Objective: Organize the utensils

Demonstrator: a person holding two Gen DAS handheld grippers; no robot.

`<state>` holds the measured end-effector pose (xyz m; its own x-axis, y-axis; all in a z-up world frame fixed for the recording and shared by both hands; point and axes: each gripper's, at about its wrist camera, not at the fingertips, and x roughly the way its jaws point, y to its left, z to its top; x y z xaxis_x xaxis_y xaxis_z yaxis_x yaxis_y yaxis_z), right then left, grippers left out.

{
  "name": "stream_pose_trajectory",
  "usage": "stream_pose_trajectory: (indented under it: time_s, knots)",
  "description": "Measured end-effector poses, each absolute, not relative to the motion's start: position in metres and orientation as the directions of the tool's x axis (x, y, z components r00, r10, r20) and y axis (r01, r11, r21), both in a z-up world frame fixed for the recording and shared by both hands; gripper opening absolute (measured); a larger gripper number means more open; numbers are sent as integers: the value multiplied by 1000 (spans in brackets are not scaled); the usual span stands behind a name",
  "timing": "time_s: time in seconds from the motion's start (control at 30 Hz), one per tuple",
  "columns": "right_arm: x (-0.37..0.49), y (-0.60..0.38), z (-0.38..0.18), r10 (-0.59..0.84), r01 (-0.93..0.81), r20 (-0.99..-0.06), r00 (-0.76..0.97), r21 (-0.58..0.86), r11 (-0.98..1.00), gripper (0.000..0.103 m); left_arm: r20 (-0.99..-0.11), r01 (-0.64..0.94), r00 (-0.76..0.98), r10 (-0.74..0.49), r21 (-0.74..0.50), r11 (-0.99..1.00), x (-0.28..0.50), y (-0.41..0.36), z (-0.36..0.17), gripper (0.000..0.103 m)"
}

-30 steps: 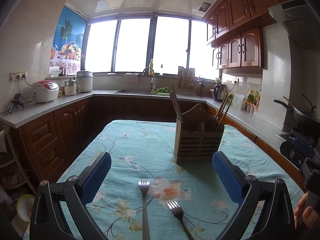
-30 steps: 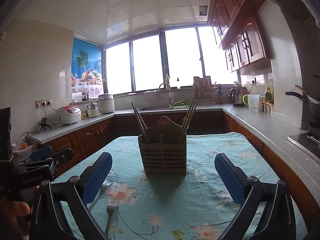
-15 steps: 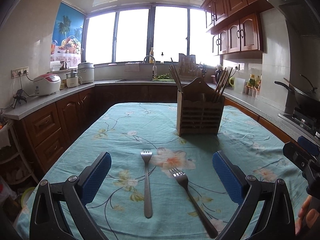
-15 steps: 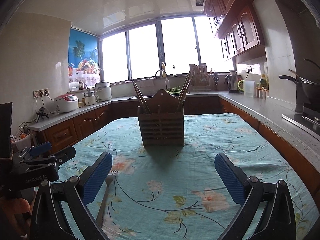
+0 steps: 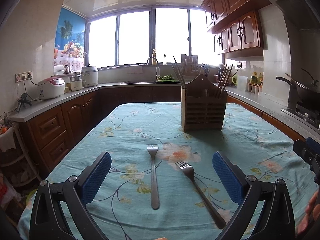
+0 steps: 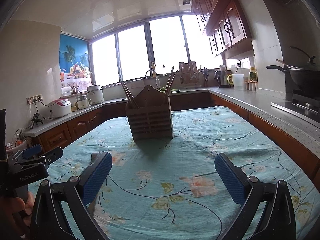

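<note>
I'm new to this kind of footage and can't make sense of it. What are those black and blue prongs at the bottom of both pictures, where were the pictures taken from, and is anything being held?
There is no robot here. A person holds a hand tool in each hand, each ending in a two-finger claw with blue pads. A wide-angle camera on each tool looks forward along its fingers, so the prongs frame each picture.

One picture comes from the left claw, the other from the right claw. Both are open and hold nothing.

They hover over a table with a floral tablecloth. On it lie two forks, one straight and one angled, both between the left claw's fingers. Farther back stands a wooden utensil holder with chopsticks sticking out. The forks probably belong there.
</note>
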<state>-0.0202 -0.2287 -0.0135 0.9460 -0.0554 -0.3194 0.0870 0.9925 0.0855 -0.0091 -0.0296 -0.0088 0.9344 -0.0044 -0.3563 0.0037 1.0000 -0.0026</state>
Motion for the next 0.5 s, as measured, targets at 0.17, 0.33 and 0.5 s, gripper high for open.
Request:
stream_pose_trajectory:
  time_s: [0.17,0.33,0.5]
  knots:
    - [-24,-225,-12,-50,76,-300,953,75,994,103,-345,2,938,-1,4,1000,-12,-27,-14,102]
    - [-25,-225,-13,-50,76,-302,952,74,994,103,-349,1,937,-4,-8,1000,-11,-23,-16,102]
    - [-24,-225,-14,-51,77,-307,951,75,994,103,-352,0,936,-2,-6,1000,-11,-22,-16,102]
